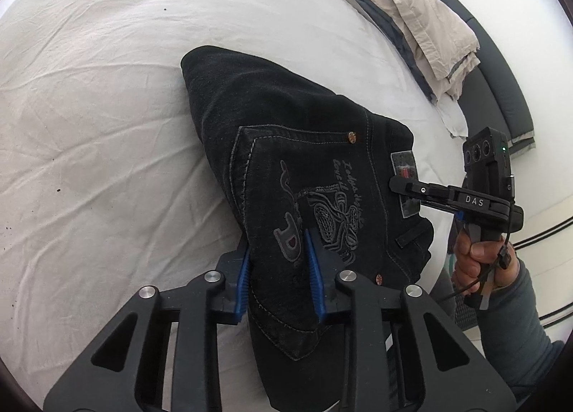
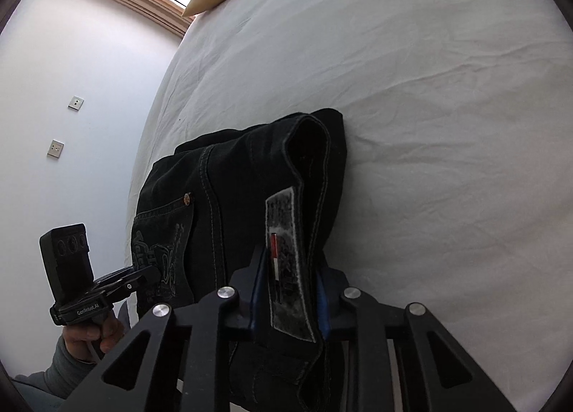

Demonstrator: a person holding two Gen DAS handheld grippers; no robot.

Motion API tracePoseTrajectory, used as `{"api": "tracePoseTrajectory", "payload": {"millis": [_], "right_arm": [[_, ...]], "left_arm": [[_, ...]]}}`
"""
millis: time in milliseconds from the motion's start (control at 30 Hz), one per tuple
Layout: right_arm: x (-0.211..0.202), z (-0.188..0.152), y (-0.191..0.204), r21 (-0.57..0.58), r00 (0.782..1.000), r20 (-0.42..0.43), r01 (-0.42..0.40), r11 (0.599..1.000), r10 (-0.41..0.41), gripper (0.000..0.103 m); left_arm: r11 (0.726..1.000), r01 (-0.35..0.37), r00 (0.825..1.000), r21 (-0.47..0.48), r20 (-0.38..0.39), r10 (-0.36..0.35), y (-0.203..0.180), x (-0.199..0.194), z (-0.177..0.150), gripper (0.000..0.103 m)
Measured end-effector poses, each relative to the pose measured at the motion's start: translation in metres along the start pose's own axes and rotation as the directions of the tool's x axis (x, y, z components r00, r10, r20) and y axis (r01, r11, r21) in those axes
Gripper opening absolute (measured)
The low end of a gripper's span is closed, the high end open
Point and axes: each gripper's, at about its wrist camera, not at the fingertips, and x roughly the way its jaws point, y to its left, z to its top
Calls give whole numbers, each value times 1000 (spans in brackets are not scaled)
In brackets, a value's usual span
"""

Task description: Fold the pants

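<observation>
Both clamped on the folded black denim pants [image 1: 286, 161]: left hand-held gripper [image 1: 279, 272] on the pocket edge, right hand-held gripper [image 2: 290, 290] on the waistband, probably to carry the bundle without unfolding.

Left gripper [image 1: 277, 268] fingers [image 1: 242, 281] clamp folded black pants [image 1: 286, 132] (pocket edge) on white bed [image 1: 89, 125].

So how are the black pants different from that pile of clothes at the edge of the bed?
The black pants are dark denim, gripped by both grippers; the pile of clothes is pale beige and grey, untouched. The pants are one folded bundle, the pile several layers. Both rest on the white sheet.
</observation>
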Motion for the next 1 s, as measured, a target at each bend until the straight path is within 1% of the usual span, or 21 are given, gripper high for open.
{"api": "tracePoseTrajectory", "payload": {"millis": [67, 167, 267, 400, 533, 633, 700, 833, 867, 967, 1000], "right_arm": [[-8, -1, 11, -29, 1000, 25, 19, 999, -18, 22], [-20, -1, 30, -70, 998, 60, 28, 997, -24, 20], [-29, 5, 49, -110, 995, 94, 22, 994, -11, 19], [-32, 27, 72, -155, 991, 129, -1, 988, 21, 19], [-22, 66, 85, -161, 988, 144, -22, 987, 46, 19], [-4, 98, 85, -145, 987, 143, -45, 988, 66, 19], [14, 116, 84, -136, 989, 131, -44, 990, 62, 19], [49, 142, 78, -122, 992, 104, -59, 991, 72, 19], [57, 147, 78, -113, 993, 96, -62, 992, 73, 19], [77, 153, 61, -69, 995, 62, -77, 995, 81, 21], [82, 153, 52, -46, 994, 55, -94, 994, 97, 27]], "left_arm": [[1000, 9, 1000, -8, 19, -9, -1, -6, 2, 22], [1000, 26, 998, 3, 51, -26, -6, -23, 10, 21], [1000, 13, 995, 29, 99, -16, -10, -46, 26, 21], [999, -17, 988, 49, 151, 10, -3, -72, 58, 21], [995, -63, 984, 81, 171, 49, 10, -83, 100, 21], [992, -97, 981, 83, 176, 81, 28, -82, 133, 21], [990, -111, 979, 87, 180, 94, 45, -80, 152, 21], [988, -137, 979, 64, 163, 125, 86, -66, 178, 21], [982, -189, 970, 1, 159, 187, 97, -61, 182, 21], [983, -183, 975, -18, 123, 183, 130, -43, 181, 23], [984, -177, 976, -22, 123, 178, 139, -39, 180, 25]]}}
